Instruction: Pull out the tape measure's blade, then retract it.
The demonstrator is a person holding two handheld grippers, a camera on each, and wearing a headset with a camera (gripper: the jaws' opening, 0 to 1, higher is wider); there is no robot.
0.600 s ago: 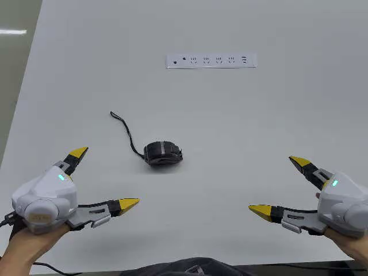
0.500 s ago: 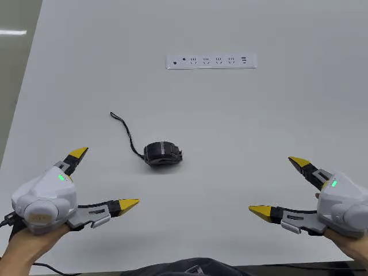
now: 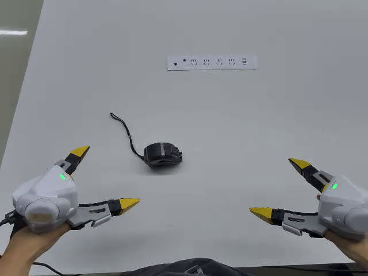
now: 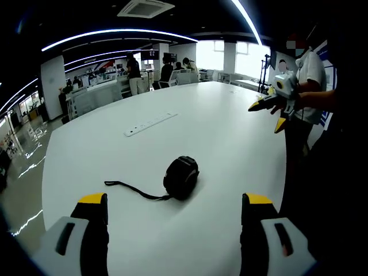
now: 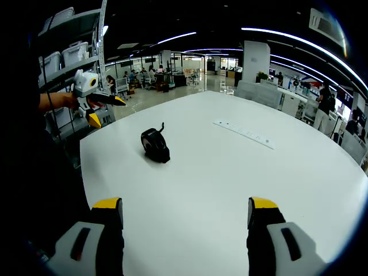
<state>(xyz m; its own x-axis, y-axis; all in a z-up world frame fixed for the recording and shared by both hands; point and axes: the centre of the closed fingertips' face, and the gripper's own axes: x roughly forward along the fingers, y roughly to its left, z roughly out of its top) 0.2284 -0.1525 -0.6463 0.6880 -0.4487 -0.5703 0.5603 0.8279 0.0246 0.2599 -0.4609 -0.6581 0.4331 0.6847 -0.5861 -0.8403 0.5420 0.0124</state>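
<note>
1. The tape measure [image 3: 163, 154] rests on the white surface [image 3: 241, 121], its strap [image 3: 127, 133] stretched out beside it
2. The left gripper [image 3: 106, 176] hovers near it, jaws spread wide
3. The right gripper [image 3: 278, 187] hovers well apart, jaws spread

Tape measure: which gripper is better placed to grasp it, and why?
Left, probably. The left gripper is open and nearer the tape measure; the right gripper, also open, sits farther off.

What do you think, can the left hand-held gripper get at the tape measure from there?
Probably yes. The left hand-held gripper has open jaws, and bare table lies between it and the tape measure; nothing blocks the way.
</note>
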